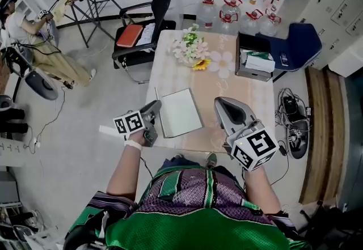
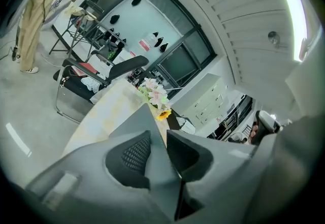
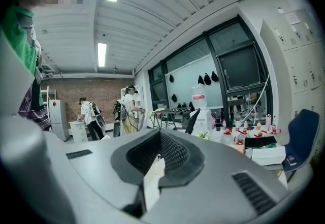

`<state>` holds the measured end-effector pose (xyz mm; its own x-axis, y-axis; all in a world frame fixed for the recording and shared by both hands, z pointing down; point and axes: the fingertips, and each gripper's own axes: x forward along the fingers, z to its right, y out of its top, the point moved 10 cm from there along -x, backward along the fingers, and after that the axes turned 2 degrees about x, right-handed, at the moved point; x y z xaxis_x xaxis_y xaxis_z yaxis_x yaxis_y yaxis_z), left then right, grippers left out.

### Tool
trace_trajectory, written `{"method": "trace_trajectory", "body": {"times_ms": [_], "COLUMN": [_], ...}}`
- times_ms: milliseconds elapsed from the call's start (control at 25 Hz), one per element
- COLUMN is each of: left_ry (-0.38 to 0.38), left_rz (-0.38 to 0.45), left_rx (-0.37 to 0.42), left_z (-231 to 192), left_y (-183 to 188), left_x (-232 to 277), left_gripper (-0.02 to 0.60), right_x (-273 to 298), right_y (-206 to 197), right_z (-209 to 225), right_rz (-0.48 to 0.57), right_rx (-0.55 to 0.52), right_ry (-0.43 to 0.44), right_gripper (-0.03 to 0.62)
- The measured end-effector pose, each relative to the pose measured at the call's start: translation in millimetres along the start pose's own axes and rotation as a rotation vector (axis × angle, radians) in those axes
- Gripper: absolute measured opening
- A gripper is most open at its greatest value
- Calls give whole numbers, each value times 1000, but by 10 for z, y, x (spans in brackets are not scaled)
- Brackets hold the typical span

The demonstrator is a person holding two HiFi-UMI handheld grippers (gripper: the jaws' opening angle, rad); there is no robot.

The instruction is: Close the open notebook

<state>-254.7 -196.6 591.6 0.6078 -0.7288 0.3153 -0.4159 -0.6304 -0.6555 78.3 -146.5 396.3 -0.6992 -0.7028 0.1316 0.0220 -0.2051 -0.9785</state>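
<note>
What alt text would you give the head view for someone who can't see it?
Seen from above, a person in a green jersey holds a grey tool in each hand, the left tool and right tool either side of a white notebook lying flat on a pale table, with flowers at its far end.

notebook (image 1: 180, 113): matt white paper; table (image 1: 170, 76): smooth pale top (faint sheen, printed pattern).
</note>
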Motion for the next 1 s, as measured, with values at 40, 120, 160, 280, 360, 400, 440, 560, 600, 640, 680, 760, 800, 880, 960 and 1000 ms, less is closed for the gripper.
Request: {"method": "trace_trajectory", "body": {"times_ms": [40,120,160,280,360,400,440,560,600,640,680,760,800,880,960,1000], "left_ry": [-4,-13,-18,-31,-41,-47,-54,-82,-89,-95,-99,-103,-106,-118,-134,-140], "left_rz": [0,0,0,2,4,3,-2,-41,-51,-56,-58,-69,-77,-97,-115,-123], "left_rx": [-1,-5,-8,-20,-38,-44,-48,-51,-50,-50,-50,-46,-41,-32,-26,-22], "left_z": [21,61,76,112,134,144,151,175,187,201,214,244,260,298,333,348], "left_y": [-6,-22,-31,-56,-71,-72,-71,-89,-100,-107,-111,-117,-123,-145,-174,-188], "left_x": [34,103,132,219,259,270,282,350,379,405,432,485,513,571,629,655], "left_gripper": [87,89,91,94,95,97,97,97,97,97,97,97,97,97,97,97], "right_x": [-25,-73,-94,-146,-178,-190,-202,-239,-253,-270,-290,-329,-347,-380,-411,-427], "right_y": [0,0,-3,-16,-17,-14,-11,-9,-11,-10,-7,-3,-4,-10,-12,-14], "right_z": [23,62,76,121,147,156,165,206,223,238,248,261,269,290,308,316], "right_rz": [0,2,3,0,-1,0,2,12,15,16,14,10,9,12,13,11], "right_rx": [0,-1,-1,2,3,4,6,5,5,6,8,11,10,9,9,11], "right_ry": [-2,-7,-9,-23,-29,-32,-37,-47,-49,-55,-63,-77,-80,-86,-97,-105], "right_gripper": [0,0,0,0,0,0,0,0,0,0,0,0,0,0,0,0]}}
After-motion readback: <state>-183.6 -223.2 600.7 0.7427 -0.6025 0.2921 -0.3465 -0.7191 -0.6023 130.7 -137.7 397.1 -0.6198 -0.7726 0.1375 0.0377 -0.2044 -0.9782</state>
